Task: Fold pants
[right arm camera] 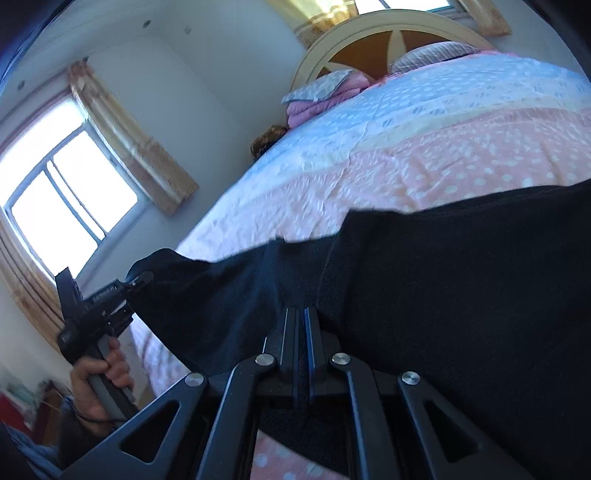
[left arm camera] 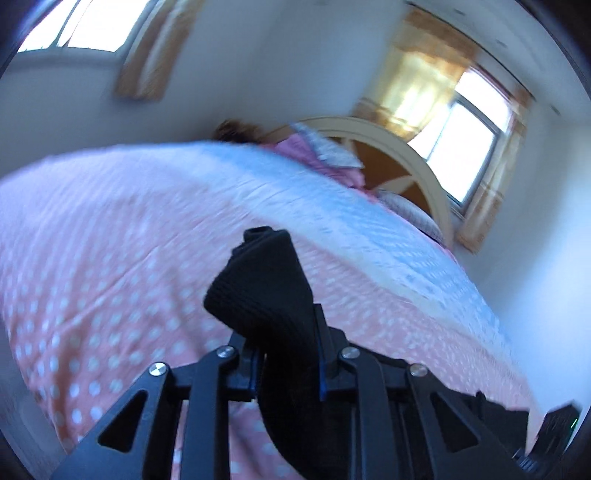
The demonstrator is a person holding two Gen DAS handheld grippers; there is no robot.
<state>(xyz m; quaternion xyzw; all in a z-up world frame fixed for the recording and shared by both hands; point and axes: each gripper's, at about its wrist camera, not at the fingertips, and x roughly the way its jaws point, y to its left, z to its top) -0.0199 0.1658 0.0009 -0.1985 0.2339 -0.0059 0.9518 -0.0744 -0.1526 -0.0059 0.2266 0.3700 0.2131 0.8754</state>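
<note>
Left gripper (left arm camera: pixel 286 354) clamps a bunched corner of the black pants (right arm camera: pixel 424 295); right gripper (right arm camera: pixel 299 332) pinches the edge shut, likely lifting both to fold over the bed (right arm camera: pixel 424 147).

- I count one pair of black pants (right arm camera: pixel 424 280), stretched across the bed.
- I have two tongs in play: the left tongs (left arm camera: pixel 286 345) and the right tongs (right arm camera: pixel 300 332).
- One hand (right arm camera: pixel 98 384) shows, on the left handle.
- One bed (right arm camera: pixel 424 155), with one round-topped headboard (right arm camera: pixel 373 26).
- Two windows across my two views: one (left arm camera: pixel 469 147) beside the headboard, one (right arm camera: pixel 62 206) on the side wall.
- One stack of folded bedding (right arm camera: pixel 321 96) near the headboard, and one striped pillow (right arm camera: pixel 432 55).
</note>
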